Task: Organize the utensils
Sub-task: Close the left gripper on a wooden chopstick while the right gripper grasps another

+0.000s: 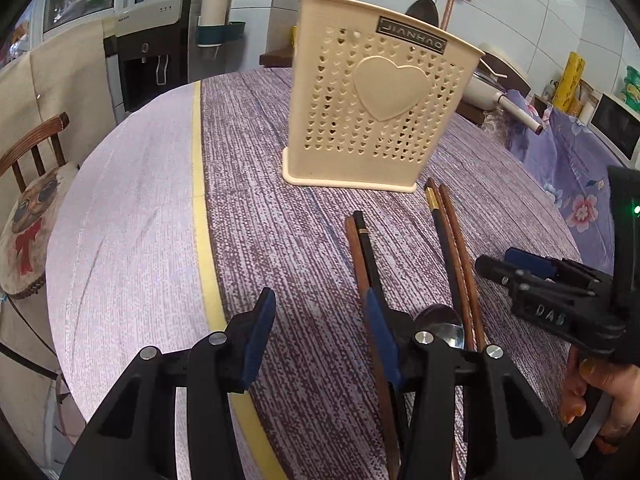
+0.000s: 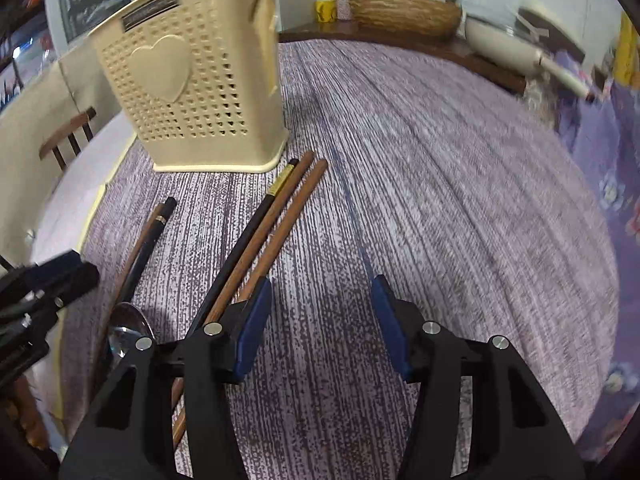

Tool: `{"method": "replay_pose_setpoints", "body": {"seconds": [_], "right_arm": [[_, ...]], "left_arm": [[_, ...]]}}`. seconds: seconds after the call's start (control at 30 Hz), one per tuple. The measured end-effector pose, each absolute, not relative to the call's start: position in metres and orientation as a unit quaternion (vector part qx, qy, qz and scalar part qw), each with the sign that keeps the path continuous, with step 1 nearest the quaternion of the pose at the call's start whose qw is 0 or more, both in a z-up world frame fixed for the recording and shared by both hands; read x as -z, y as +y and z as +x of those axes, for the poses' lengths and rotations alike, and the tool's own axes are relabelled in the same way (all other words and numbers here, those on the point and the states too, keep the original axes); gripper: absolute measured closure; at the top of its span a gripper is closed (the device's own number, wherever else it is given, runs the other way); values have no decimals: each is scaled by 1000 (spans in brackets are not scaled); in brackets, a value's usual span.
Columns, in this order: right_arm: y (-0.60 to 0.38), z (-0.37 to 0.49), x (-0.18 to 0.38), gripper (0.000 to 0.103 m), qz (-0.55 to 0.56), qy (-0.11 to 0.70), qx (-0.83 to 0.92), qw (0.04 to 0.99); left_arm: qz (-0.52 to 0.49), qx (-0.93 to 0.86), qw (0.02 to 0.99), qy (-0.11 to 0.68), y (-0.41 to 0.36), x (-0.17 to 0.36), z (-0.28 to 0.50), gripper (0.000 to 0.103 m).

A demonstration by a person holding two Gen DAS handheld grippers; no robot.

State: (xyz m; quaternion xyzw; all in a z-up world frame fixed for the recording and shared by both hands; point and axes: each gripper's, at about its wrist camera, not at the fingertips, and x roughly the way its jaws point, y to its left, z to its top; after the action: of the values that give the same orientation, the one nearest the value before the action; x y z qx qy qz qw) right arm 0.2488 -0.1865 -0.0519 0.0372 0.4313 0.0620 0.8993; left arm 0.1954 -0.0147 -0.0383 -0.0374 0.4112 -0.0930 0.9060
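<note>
Bench: round, under a purple striped cloth, with a paler section to the left past a yellow band.
Utensil holder: cream plastic, perforated with small hearts and one large raised heart on its face; stands upright on the bench, beyond the utensils; nothing shows above its rim.
Chair: wooden, at the bench's left edge, with a printed cushion on the seat.
Left gripper: low over the bench, its blue-padded fingers spread wide apart and holding nothing; the right pad hangs over the left pair of chopsticks.
Right gripper: also low over the bench, fingers wide apart and empty; bare cloth lies between them, and the left pad is just beside the right-hand chopsticks.
Right-hand chopsticks: three sticks lying side by side, one black with a gold band and two brown, their far ends close to the holder's front right corner.
Left pair of chopsticks: one brown and one black with a thin metal ring, lying together, ends pointing toward the holder but stopping short of it.
Spoon: metal, its bowl lying on the cloth between the two chopstick groups, partly hidden behind the grippers.
</note>
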Motion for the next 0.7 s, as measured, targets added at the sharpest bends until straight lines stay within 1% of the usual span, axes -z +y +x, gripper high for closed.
{"method": "replay_pose_setpoints", "body": {"seconds": [0.13, 0.33, 0.7], "right_arm": [[-186, 247, 47, 51, 52, 424, -74, 901], [-176, 244, 48, 51, 53, 422, -84, 901], [-179, 250, 48, 51, 51, 424, -73, 902]], "left_arm": [[-33, 102, 903, 416, -20, 40, 196, 57], [-8, 99, 899, 427, -29, 47, 199, 66], [2, 87, 900, 428, -24, 44, 204, 66]]}}
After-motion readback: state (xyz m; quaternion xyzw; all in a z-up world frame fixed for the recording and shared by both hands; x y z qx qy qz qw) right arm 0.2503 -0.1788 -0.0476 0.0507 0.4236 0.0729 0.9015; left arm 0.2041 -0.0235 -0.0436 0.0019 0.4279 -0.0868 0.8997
